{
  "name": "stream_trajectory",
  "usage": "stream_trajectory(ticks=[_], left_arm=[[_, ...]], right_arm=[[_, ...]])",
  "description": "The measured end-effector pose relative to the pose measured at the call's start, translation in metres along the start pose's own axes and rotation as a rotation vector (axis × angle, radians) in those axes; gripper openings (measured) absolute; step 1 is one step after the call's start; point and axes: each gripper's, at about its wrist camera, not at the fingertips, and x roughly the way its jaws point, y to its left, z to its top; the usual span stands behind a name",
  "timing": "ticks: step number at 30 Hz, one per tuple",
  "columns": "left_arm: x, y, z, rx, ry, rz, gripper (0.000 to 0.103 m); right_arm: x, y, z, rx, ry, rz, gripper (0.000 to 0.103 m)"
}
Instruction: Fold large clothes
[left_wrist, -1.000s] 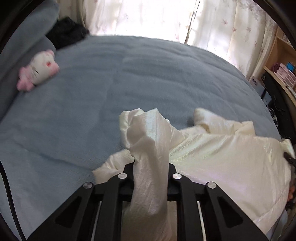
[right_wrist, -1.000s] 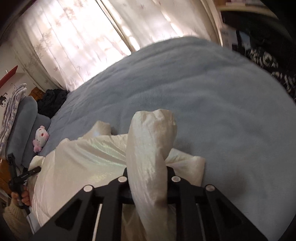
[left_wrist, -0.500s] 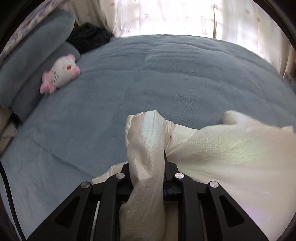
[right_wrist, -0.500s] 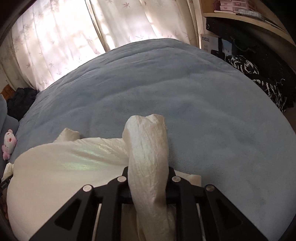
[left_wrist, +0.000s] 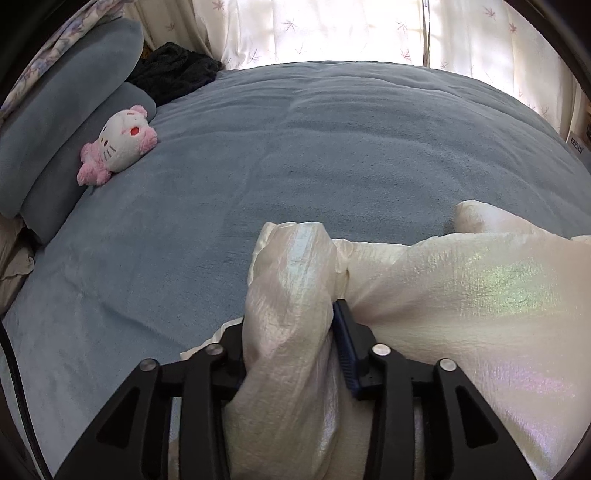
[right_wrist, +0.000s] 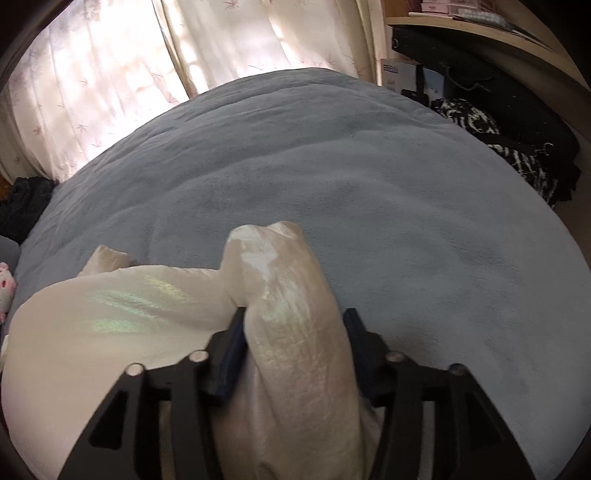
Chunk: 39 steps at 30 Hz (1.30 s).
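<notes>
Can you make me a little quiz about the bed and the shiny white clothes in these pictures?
1. True or false: the plush toy lies on top of the white garment.
2. What colour is the blanket that covers the bed?
3. What is between the jaws of the left gripper and the right gripper? A) a pillow B) a bunched fold of the white garment C) nothing

Key
1. False: the toy lies apart from it, by the blue pillows.
2. Blue-grey.
3. B. Both sets of jaws have just been opening, and the fold now lies loose between them.
</notes>
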Motion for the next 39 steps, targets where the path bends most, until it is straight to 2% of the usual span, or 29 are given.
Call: stream_trajectory(ticks=[3, 6, 12, 16, 20, 25, 29, 33, 36, 39], left_arm=[[-0.01, 0.007, 0.0, -0.01, 0.012, -0.018, 0.045], [-0.029, 0.017, -0.001, -0.03, -0.003, -0.048, 0.045], [-0.084, 0.025, 0.003, -0.056, -0.121, -0.082, 0.045], [-0.119, 0.005, -0.001, -0.022, -0.187, -0.149, 0.045], [-0.137, -0.036, -0.011, 0.039, -0.202, -0.217, 0.045], [-0.131, -0.086, -0.025, 0.074, -0.224, -0.236, 0.045], [-0.103, -0.106, -0.033, 0.059, -0.186, -0.229, 0.045], [-0.076, -0.113, -0.031, 0.045, -0.171, -0.199, 0.049], [-0.061, -0.112, -0.027, 0.02, -0.142, -0.17, 0.059], [-0.051, -0.104, -0.019, 0.029, -0.126, -0.13, 0.059]], right_arm=[[-0.009, -0.004, 0.001, 0.021, 0.009, -0.005, 0.055], [-0.026, -0.009, 0.002, 0.041, 0.004, -0.032, 0.055], [-0.079, -0.007, 0.005, 0.061, -0.08, -0.01, 0.055], [-0.112, 0.024, 0.004, 0.018, -0.135, 0.067, 0.055], [-0.126, 0.082, -0.004, -0.073, -0.152, 0.152, 0.055], [-0.111, 0.161, -0.023, -0.214, -0.134, 0.209, 0.055], [-0.081, 0.194, -0.032, -0.251, -0.114, 0.202, 0.055], [-0.041, 0.199, -0.038, -0.252, -0.061, 0.169, 0.055], [-0.025, 0.185, -0.037, -0.217, -0.052, 0.193, 0.055], [-0.021, 0.177, -0.032, -0.229, -0.057, 0.175, 0.053]])
